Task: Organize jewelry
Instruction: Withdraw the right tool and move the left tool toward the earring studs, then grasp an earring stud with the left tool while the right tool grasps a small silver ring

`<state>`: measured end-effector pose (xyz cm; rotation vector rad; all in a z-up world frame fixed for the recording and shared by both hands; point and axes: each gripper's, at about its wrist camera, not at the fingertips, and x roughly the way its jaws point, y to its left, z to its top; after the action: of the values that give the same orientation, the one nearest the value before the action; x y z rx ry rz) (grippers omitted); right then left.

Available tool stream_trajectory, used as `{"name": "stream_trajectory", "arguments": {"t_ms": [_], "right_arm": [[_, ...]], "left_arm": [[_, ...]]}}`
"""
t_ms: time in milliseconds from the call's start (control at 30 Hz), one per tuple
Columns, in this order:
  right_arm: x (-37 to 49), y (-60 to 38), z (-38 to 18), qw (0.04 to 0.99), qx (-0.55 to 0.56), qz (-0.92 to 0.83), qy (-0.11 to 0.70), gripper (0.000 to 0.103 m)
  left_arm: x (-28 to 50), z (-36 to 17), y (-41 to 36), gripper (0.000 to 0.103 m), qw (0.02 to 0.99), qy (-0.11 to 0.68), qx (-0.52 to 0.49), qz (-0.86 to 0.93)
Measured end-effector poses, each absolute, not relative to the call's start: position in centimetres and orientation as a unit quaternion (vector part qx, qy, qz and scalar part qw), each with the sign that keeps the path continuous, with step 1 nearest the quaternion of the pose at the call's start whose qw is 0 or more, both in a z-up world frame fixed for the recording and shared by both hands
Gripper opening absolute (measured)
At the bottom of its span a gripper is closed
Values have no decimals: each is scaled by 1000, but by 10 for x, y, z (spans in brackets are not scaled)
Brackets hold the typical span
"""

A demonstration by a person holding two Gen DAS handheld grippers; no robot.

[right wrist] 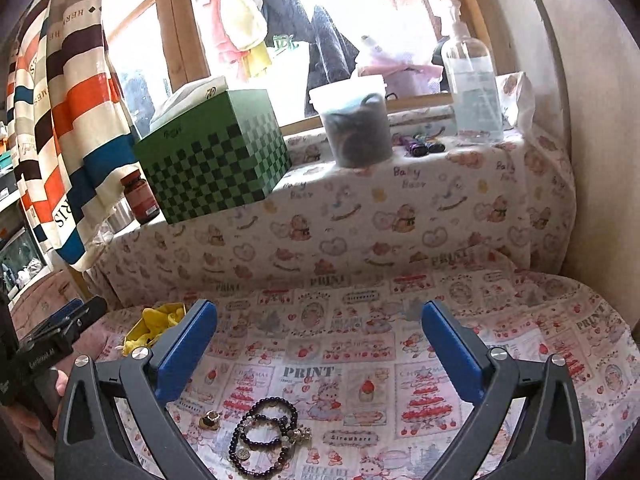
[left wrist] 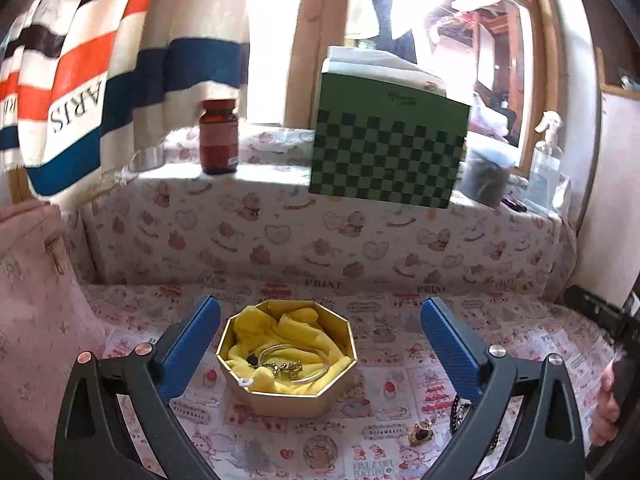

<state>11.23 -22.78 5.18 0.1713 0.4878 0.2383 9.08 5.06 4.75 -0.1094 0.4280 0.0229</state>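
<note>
Left gripper (left wrist: 320,328) spread wide, nothing gripped, gold octagonal box (left wrist: 286,360) sitting between fingers on printed cloth (left wrist: 380,344), bangle (left wrist: 296,360) inside on yellow lining. Right gripper (right wrist: 320,336) wide too, empty; bead bracelets (right wrist: 266,428) and ring (right wrist: 211,419) near cloth's front edge, bare cloth ahead.

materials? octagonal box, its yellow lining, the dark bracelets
Octagonal box: likely card with satin gold finish; soft sheen, crisp folded edges.
Yellow lining: soft cloth, matte, crumpled folds.
Dark beaded bracelets: glossy round beads, stone or glass, with metal charms.
</note>
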Motion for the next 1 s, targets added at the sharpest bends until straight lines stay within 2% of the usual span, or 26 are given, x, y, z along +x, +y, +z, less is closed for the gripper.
{"name": "stream_trajectory", "arguments": {"t_ms": [133,200,233,267,300,333,400,567,733,867,900,1000], "right_arm": [[110,-228,56,962,71,112,238,103],[110,-229,57,962,68,109,241,103],[110,-229,58,962,67,107,243,103],[110,-230,58,961,67,106,245,103],[110,-230,58,961,68,106,247,103],[110,-230,58,961,69,106,248,103],[111,-229,57,959,68,106,253,103],[116,-217,48,954,44,107,277,103],[118,-209,41,951,29,107,289,103],[121,-206,37,948,21,104,301,103],[122,-205,36,947,21,105,304,103],[123,-206,35,945,23,105,309,103]], "left_arm": [[87,49,37,100,980,198,-9,27],[92,46,33,100,975,223,-7,4],[99,43,30,94,966,259,-10,-9],[107,38,26,84,951,307,-5,-27],[113,33,21,54,936,346,-1,-59],[113,32,18,35,928,362,-12,-87],[110,31,12,34,922,366,-25,-126],[110,19,-12,34,901,399,18,-167],[122,0,-16,34,859,463,-30,-216],[123,-6,-14,34,856,472,-41,-208],[124,-7,-12,33,854,476,-47,-206],[129,-13,-10,19,847,490,-53,-198]]}}
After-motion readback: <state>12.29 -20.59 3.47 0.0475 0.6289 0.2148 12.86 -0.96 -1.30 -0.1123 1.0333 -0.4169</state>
